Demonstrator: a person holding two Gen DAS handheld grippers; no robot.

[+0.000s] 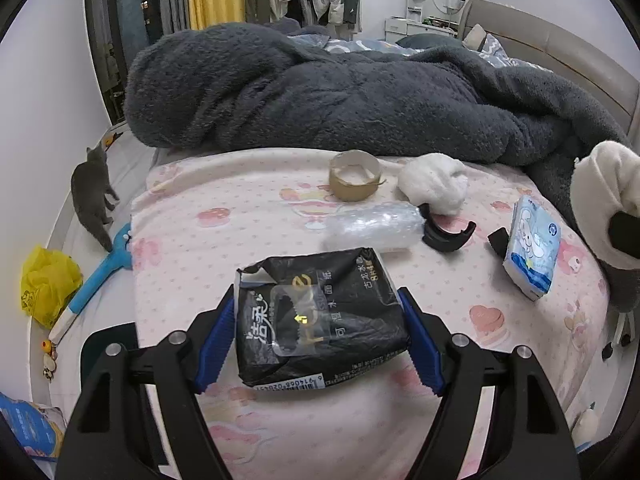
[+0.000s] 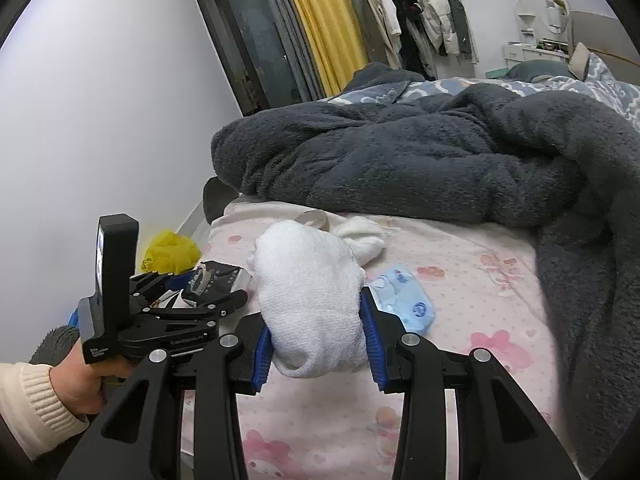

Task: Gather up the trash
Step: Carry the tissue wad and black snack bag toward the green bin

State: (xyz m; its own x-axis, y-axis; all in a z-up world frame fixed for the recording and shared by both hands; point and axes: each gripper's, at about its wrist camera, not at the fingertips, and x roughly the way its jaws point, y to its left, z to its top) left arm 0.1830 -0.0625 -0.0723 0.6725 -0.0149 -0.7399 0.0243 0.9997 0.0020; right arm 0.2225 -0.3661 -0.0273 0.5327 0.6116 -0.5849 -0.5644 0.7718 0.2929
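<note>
On the bed, pink printed sheet, foot end, the lot reads as follows.

Black tissue pack wrapper: one, at 6 o'clock in the left wrist view, pinched across its width by the left gripper; the blue fingers press both side edges. Judged light, limp and crinkly, slick film; likely to buckle, so the hold belongs across the flattened body, as it is.

White cloth wad: one, at 6 o'clock in the right wrist view, squeezed between the fingers of the right gripper. Judged soft, light, compressible; any bulky part takes a grip.

Second white wad: one, at 1 o'clock in the left view, lying free.

Cardboard tape core: one, at 12 o'clock, upright on its rim. Judged stiff, light; take by the wall.

Clear plastic wrap: one crumpled piece, just beyond the wrapper. Judged slippery.

Blue tissue packet: one, at 3 o'clock; seemingly full.

Yellow plastic bag: one, on the floor at 9 o'clock, the probable receptacle.

Grey cat: one, beside the bed.
</note>
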